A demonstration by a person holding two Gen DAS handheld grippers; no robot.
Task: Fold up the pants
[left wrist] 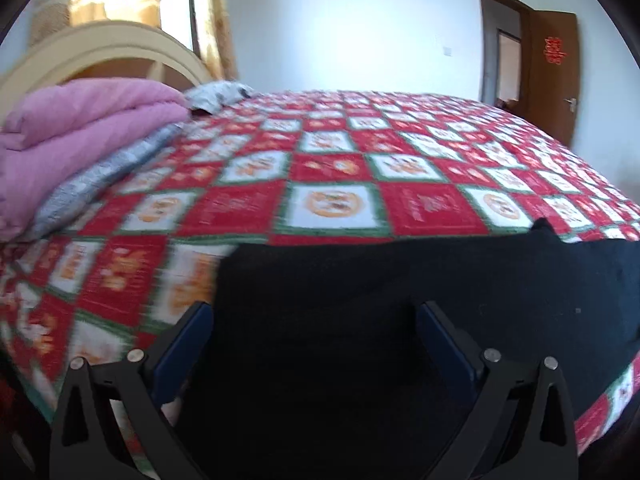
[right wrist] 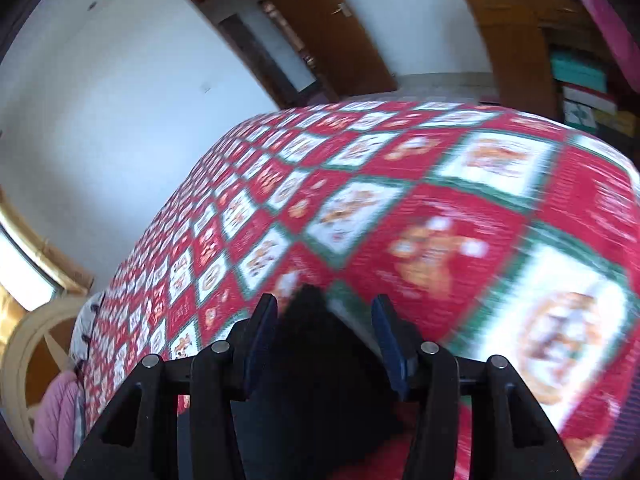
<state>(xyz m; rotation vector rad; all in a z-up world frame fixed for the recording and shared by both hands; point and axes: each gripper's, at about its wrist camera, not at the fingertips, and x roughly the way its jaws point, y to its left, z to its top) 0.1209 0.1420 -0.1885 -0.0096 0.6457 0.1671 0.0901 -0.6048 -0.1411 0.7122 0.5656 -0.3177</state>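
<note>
Over black pants [left wrist: 400, 300], left tongs [left wrist: 316, 320] gape wide

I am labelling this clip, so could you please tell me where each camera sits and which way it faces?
Left wrist: on the left gripper, facing across the bed over the black pants toward the headboard and door; its wide-open fingers show.
Right wrist: on the right gripper, tilted, facing along the bed; its fingers flank a pants corner.
Shared: bed, pants, door, pink blanket.
</note>
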